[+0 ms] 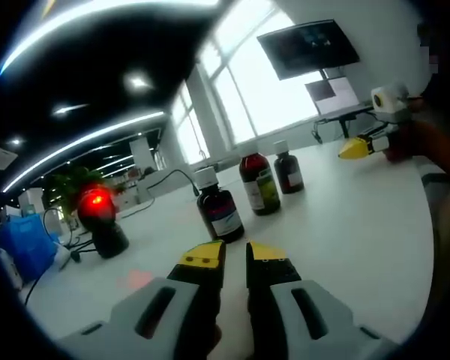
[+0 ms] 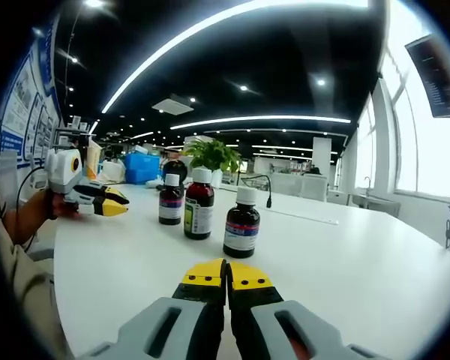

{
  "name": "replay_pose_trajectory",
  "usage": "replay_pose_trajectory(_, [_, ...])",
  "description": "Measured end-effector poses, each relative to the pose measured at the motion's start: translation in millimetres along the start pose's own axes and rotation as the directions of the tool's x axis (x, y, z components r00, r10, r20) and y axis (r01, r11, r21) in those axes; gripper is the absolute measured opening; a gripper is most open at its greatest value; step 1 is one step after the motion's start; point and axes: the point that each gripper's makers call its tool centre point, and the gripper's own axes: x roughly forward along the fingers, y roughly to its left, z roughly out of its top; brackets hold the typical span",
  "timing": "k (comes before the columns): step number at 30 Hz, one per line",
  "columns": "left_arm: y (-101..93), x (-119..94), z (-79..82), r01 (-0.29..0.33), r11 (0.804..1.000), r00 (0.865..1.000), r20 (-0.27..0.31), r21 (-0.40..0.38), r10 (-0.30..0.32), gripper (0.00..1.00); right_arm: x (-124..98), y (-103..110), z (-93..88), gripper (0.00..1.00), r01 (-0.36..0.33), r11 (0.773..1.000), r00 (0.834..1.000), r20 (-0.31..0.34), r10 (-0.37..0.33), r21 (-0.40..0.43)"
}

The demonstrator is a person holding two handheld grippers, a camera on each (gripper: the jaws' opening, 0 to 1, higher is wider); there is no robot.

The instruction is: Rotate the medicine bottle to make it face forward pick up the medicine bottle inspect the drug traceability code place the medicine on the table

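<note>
Three dark brown medicine bottles are seen standing upright on the smooth white bench (image 2: 345, 255), which spreads wide and glossy under bright strip lighting. Behind it, tall windows (image 1: 247, 82) and a dark wall-mounted screen (image 1: 309, 46) are picked out in the left gripper view, and a leafy green plant (image 2: 212, 155) in the right gripper view. A blue bin (image 2: 141, 166) is set at the far edge; what it holds cannot be told. A black scanner with a glowing red light (image 1: 99, 217) is stood on the bench, well apart from the bottles.

The bottles are cylindrical with white screw caps and dark contents. The nearest bottle (image 2: 241, 223) carries a white label with a red band; the middle bottle (image 2: 199, 205) is taller, with a pale label; the far bottle (image 2: 170, 201) is the smallest.

The left gripper (image 1: 235, 256) is held just short of the nearest bottle, its grey, yellow-tipped fingers parted by a narrow gap and gripping nothing. The right gripper (image 2: 226, 274) is held low over the bench, fingers pressed nearly together, empty.
</note>
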Motion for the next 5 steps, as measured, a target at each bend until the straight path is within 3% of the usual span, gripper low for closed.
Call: replay_pose_trajectory(5, [0.0, 0.0, 0.1, -0.001, 1.000, 1.000, 0.000, -0.001, 0.001, 0.04, -0.2, -0.3, -0.1, 0.00, 0.001, 1.000, 1.000, 0.000, -0.001, -0.001])
